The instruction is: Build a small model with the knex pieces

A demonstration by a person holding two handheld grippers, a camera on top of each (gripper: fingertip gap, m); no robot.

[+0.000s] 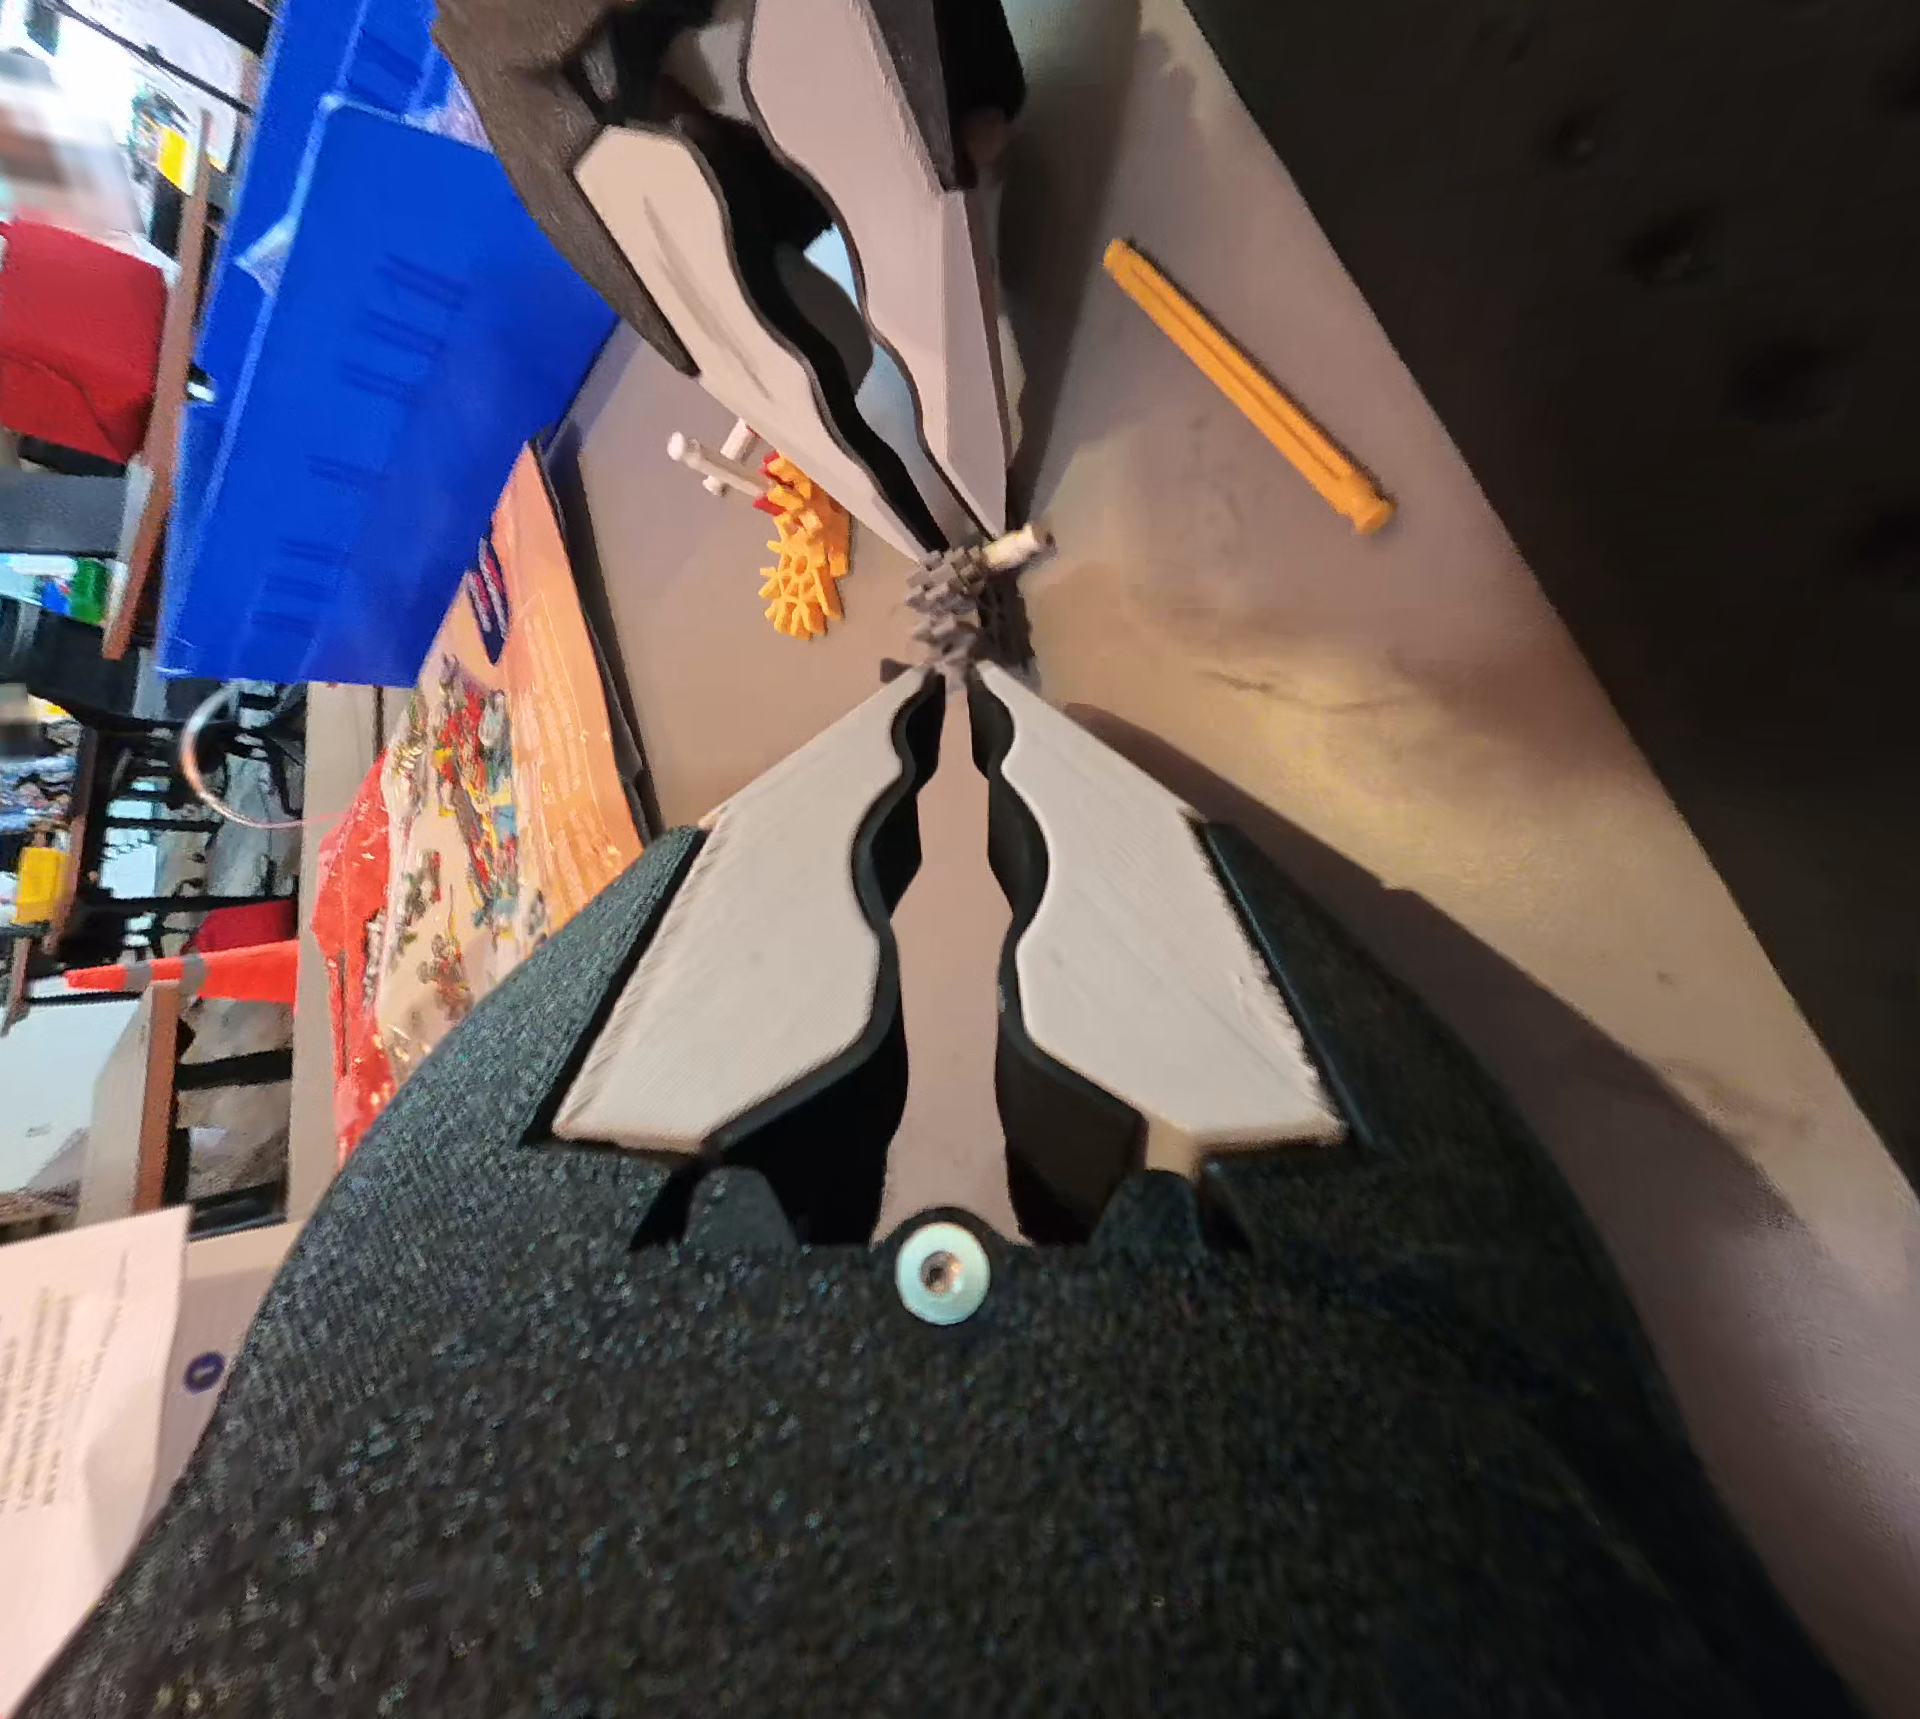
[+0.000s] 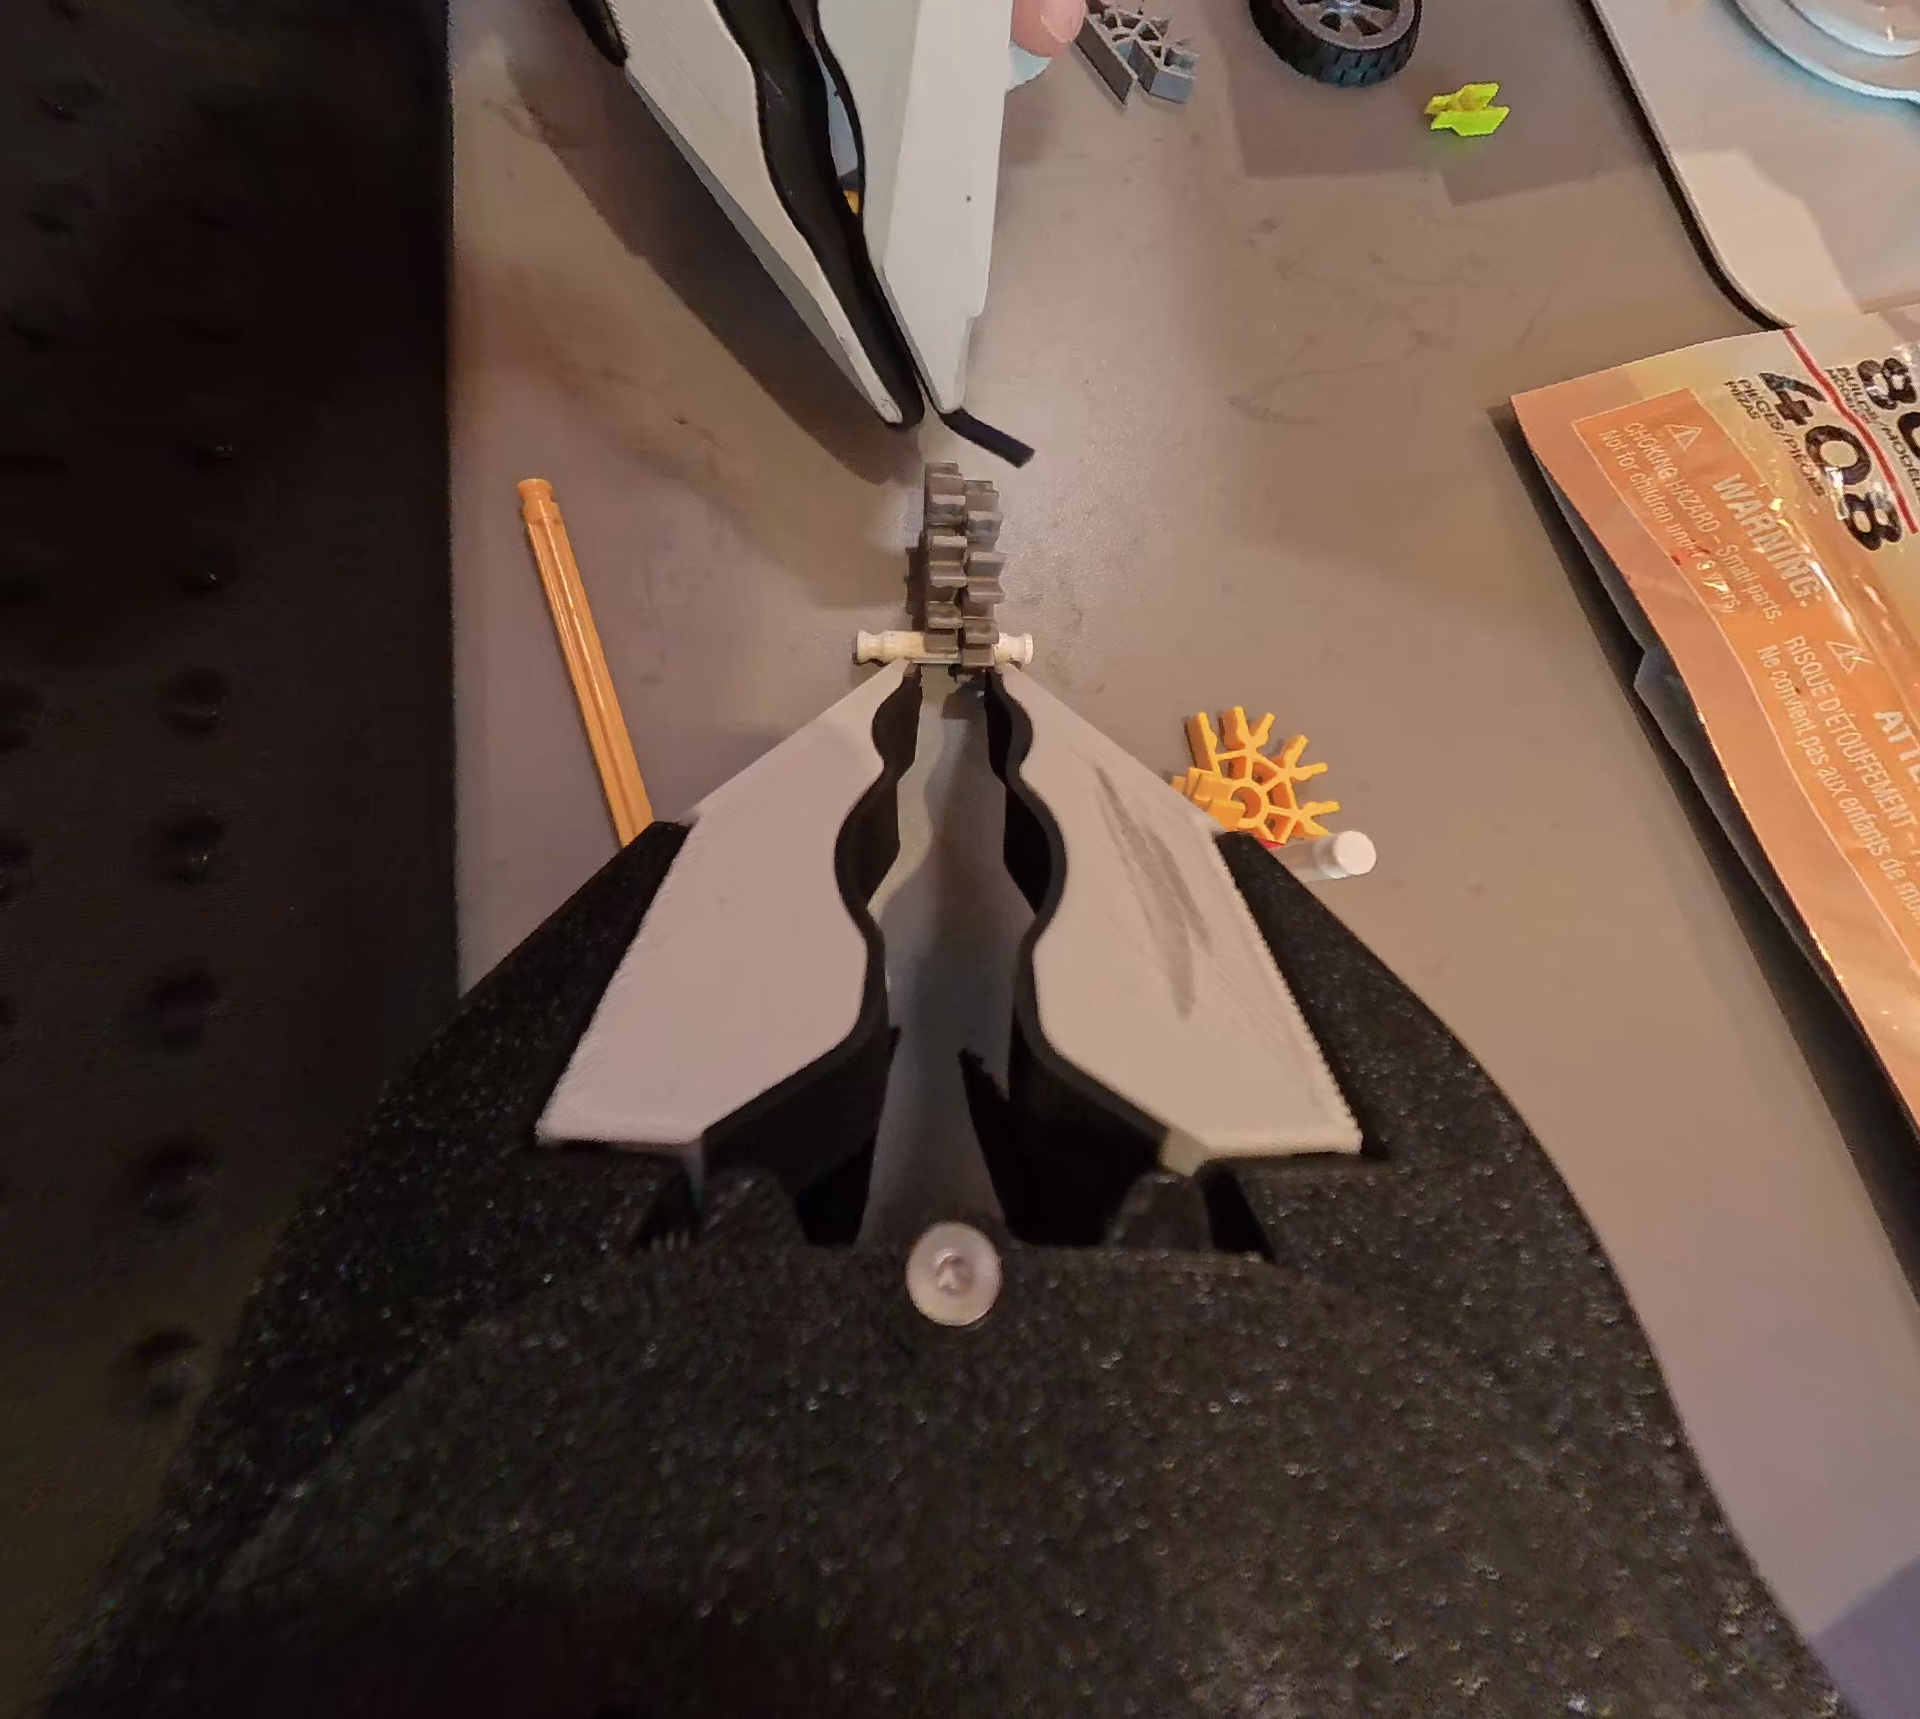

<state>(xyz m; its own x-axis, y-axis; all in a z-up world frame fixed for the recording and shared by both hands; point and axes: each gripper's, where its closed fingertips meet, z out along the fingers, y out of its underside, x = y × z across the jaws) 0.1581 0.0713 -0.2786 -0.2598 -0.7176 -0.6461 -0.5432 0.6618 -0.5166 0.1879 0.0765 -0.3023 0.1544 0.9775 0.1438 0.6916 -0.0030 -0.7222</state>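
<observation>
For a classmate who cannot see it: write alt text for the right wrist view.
The right gripper is shut on a stack of grey toothed connectors threaded on a short white rod, while the left gripper closes in from above. A yellow rod, yellow snowflake connector and toy wheel lie on the grey table.

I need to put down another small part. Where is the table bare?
Bare grey table lies between the toy wheel, the printed bag and the grey connectors both grippers pinch. Crowded by the yellow connector and orange rod.
</observation>
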